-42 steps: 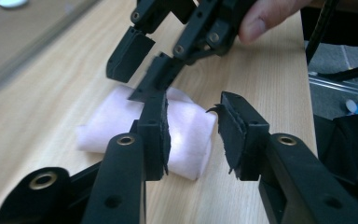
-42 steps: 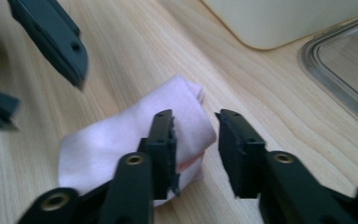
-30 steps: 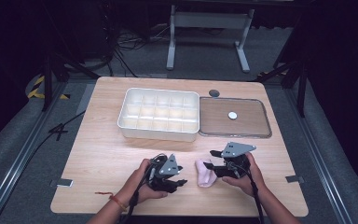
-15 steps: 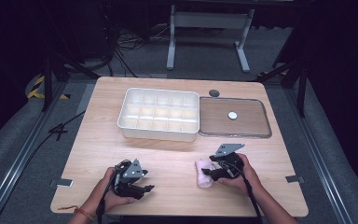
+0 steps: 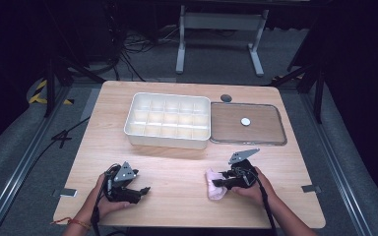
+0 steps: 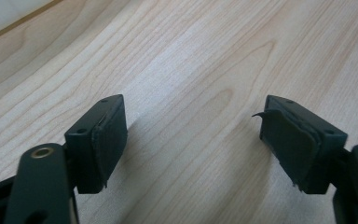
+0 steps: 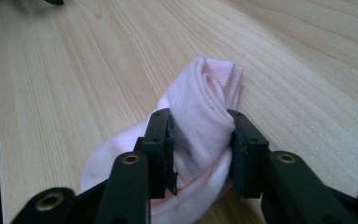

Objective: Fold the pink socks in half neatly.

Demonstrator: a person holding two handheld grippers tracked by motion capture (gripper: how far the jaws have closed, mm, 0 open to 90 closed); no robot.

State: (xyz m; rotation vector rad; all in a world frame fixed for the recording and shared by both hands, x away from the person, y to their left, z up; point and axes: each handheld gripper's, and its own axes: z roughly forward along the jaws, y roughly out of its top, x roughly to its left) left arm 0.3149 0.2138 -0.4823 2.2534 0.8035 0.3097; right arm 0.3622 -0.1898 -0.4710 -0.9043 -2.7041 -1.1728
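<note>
A rolled pale pink sock point(image 7: 209, 88) lies on the wooden table point(image 5: 177, 167) near the front, right of centre. My right gripper point(image 7: 200, 135) has just been closing and its pads now press the sock's sides; in the high view it point(image 5: 216, 181) points left at the sock point(image 5: 215, 192). My left gripper point(image 5: 143, 191) rests low over the table at the front left, well apart from the sock. Its jaws have just been opening and stand wide in the left gripper view point(image 6: 193, 135), with bare wood between them.
A white tray with several compartments point(image 5: 167, 142) stands at the middle back. To its right lies a shallow clear-rimmed tray point(image 5: 266, 130) with a small white disc point(image 5: 245, 121) in it. A dark round spot point(image 5: 226, 98) sits behind them.
My left gripper has drawn away from the sock to the front left of the table and opened. The right gripper has stayed at the sock and closed on it.
</note>
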